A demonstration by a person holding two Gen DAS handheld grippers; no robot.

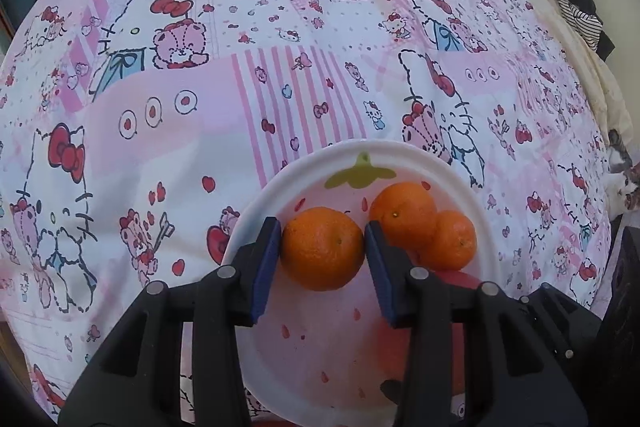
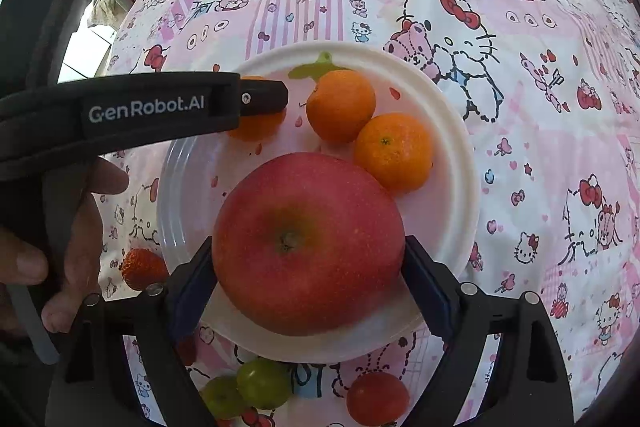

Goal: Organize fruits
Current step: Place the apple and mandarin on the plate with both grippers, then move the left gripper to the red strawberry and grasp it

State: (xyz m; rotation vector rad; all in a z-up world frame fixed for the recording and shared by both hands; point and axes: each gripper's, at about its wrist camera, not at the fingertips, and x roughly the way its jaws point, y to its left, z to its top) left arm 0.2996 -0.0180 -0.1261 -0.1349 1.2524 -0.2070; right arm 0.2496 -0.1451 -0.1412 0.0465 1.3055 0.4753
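Note:
My left gripper [image 1: 323, 245] is shut on a mandarin [image 1: 322, 249] just above the white strawberry-print plate [image 1: 256, 219]. Two more mandarins [image 1: 402, 215] [image 1: 454, 239] lie together on the plate to its right. In the right wrist view my right gripper [image 2: 308, 267] is shut on a big red apple [image 2: 308, 243] over the plate's [image 2: 452, 131] near half. The two loose mandarins [image 2: 340, 105] [image 2: 394, 151] lie behind the apple. The left gripper's finger [image 2: 262, 97] covers most of its mandarin [image 2: 256, 127].
On the Hello Kitty cloth [image 2: 540, 107] near the plate's front edge lie a strawberry [image 2: 142, 269], two green grapes [image 2: 262, 383] [image 2: 220, 397] and a cherry tomato [image 2: 378, 399]. A cat [image 1: 622, 183] sits at the bed's right edge. Dark clothing [image 1: 576, 7] lies at the far right.

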